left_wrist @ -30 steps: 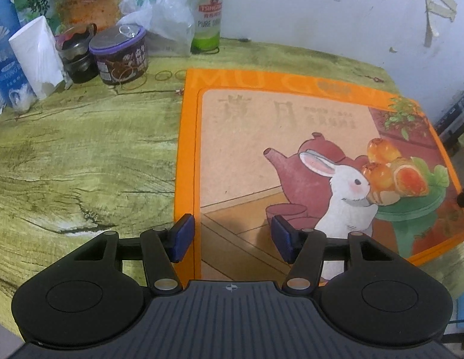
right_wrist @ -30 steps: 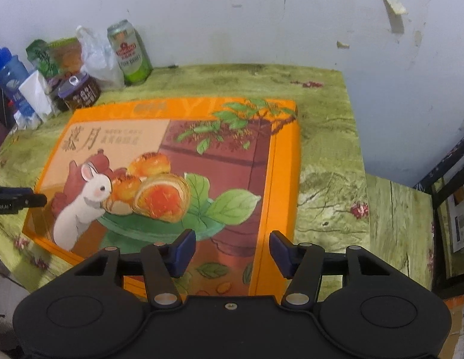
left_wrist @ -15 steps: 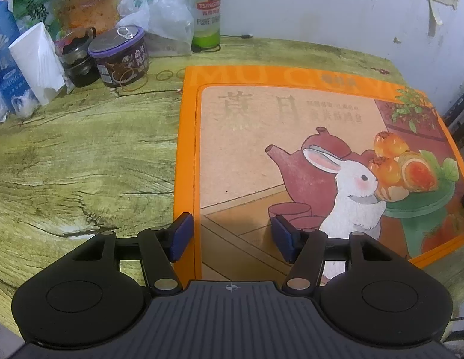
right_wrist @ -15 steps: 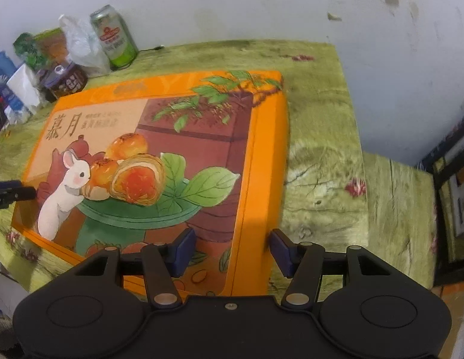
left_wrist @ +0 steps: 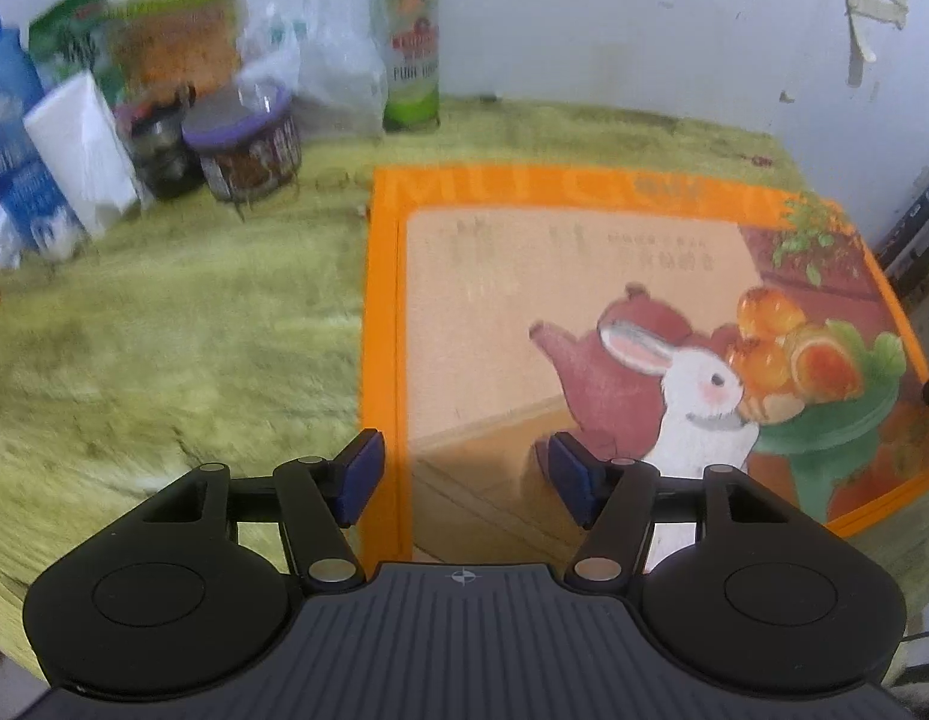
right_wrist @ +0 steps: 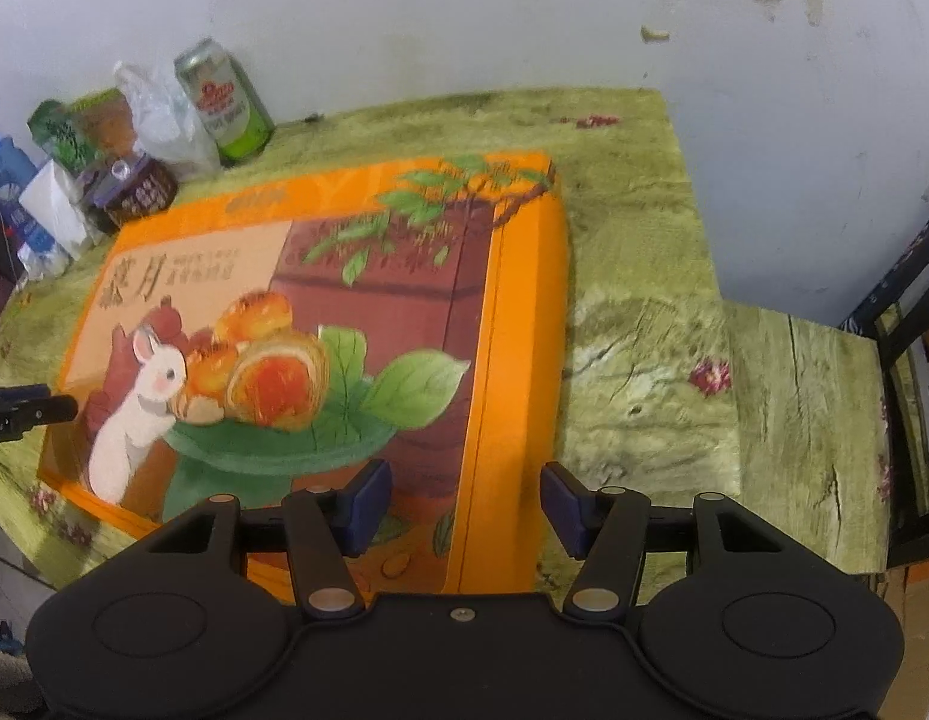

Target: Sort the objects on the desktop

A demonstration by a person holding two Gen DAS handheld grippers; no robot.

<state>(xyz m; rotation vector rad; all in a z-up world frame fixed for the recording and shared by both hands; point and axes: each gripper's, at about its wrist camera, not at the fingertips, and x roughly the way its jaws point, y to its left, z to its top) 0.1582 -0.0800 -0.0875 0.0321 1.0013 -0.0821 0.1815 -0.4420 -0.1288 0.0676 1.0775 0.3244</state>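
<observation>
Flat on the green wood-grain table [left_wrist: 164, 330]: large orange mooncake gift box [left_wrist: 584, 276], rabbit and teapot printed on the lid, filling the middle of the tabletop. Over its left edge, left gripper [left_wrist: 461, 471], jaws opening, orange border between them, blue pads [left_wrist: 362, 471] not pressing. Over the opposite edge, right gripper [right_wrist: 464, 507], jaws apart, straddling the box's side, no grip. Against the back wall: green beer can [left_wrist: 407, 45], purple-lidded jar [left_wrist: 245, 141], white tissue pack [left_wrist: 80, 150], clear plastic bag [left_wrist: 335, 69].
</observation>
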